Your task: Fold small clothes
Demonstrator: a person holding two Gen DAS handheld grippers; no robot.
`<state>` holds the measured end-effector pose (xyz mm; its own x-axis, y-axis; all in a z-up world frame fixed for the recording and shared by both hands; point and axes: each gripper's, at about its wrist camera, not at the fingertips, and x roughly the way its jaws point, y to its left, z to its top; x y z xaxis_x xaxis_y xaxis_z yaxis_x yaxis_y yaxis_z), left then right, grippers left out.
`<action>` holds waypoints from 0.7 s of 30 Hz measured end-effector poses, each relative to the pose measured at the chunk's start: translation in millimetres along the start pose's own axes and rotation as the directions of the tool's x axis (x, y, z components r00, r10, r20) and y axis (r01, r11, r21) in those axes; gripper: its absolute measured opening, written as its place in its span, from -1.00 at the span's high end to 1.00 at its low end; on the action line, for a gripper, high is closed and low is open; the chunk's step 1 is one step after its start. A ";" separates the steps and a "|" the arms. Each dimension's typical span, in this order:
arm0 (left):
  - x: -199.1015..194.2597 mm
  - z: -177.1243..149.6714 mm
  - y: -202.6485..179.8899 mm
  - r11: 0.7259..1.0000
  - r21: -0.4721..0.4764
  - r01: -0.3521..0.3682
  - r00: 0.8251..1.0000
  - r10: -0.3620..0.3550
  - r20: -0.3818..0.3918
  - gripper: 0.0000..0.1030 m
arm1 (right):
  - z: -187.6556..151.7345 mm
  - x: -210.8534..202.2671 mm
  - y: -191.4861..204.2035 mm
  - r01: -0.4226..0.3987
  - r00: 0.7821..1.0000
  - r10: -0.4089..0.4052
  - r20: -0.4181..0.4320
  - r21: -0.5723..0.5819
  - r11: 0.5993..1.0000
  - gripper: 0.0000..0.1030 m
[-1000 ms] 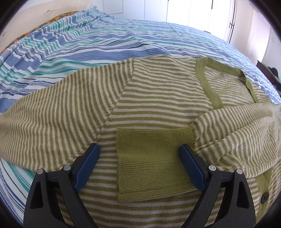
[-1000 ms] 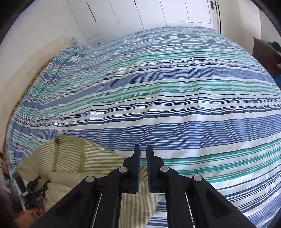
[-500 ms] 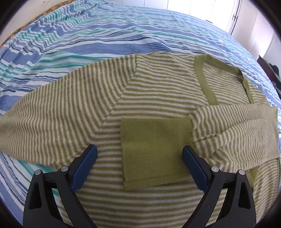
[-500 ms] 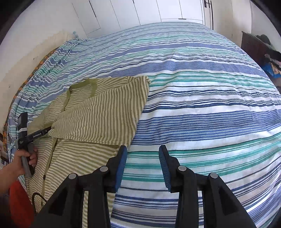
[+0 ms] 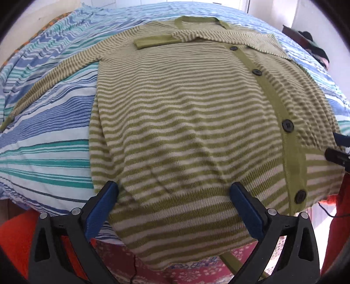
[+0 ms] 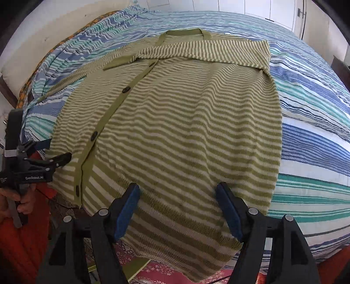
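A green and cream striped cardigan (image 5: 179, 113) with dark buttons lies flat on the bed, its hem hanging over the near edge; it also shows in the right wrist view (image 6: 188, 122). One sleeve (image 6: 203, 52) is folded across the chest. The other sleeve (image 5: 54, 76) stretches out to the left over the bedding. My left gripper (image 5: 174, 209) is open and empty at the hem's left part. My right gripper (image 6: 178, 209) is open and empty at the hem's right part. The left gripper also shows in the right wrist view (image 6: 43, 157), held in a hand.
The bed carries a blue, teal and white striped cover (image 6: 310, 122). A red patterned rug (image 5: 192, 273) lies below the bed edge. White cupboard doors (image 6: 251, 8) stand behind the bed. Dark clutter (image 5: 315, 48) sits at the far right.
Both grippers have pulled back from the sleeve and chest area to the hem at the near bed edge. The right gripper has opened wider.
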<state>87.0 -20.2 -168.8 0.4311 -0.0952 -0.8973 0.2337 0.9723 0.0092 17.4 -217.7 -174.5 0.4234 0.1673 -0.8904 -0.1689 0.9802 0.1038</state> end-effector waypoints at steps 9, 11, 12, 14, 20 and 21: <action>17.2 2.4 3.7 0.999 -0.039 0.034 0.999 -0.034 -0.017 -0.99 | -0.7 17.9 -11.7 0.072 0.997 -0.073 0.011 0.046 0.996 -0.66; 20.5 2.7 3.3 0.999 -0.042 0.032 0.999 -0.033 -0.019 -0.99 | -0.7 16.0 -13.2 0.062 0.997 -0.064 0.040 0.052 0.997 -0.72; 21.0 2.3 2.2 0.999 -0.040 0.029 0.999 -0.030 -0.018 -0.99 | 0.9 17.0 -12.1 0.068 0.997 -0.069 0.033 0.048 0.997 -0.72; 20.4 0.3 -1.6 0.999 -0.033 0.022 1.000 -0.022 -0.015 -0.99 | -0.4 17.3 -11.3 0.073 0.996 -0.074 0.039 0.041 0.996 -0.73; 18.9 -4.3 -3.2 1.000 -0.019 0.014 1.000 -0.014 -0.012 -0.99 | -4.3 17.4 -8.8 0.094 0.994 -0.095 0.050 0.026 0.995 -0.74; 18.7 -4.8 -3.8 1.000 -0.017 0.011 1.000 -0.012 -0.013 -0.99 | -4.4 17.8 -7.7 0.096 0.994 -0.098 0.052 0.025 0.995 -0.74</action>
<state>89.9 -24.6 -187.7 0.4168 -0.1037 -0.9031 0.2237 0.9746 -0.0087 22.2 -222.8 -193.1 0.4836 0.0762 -0.8720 -0.1049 0.9941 0.0287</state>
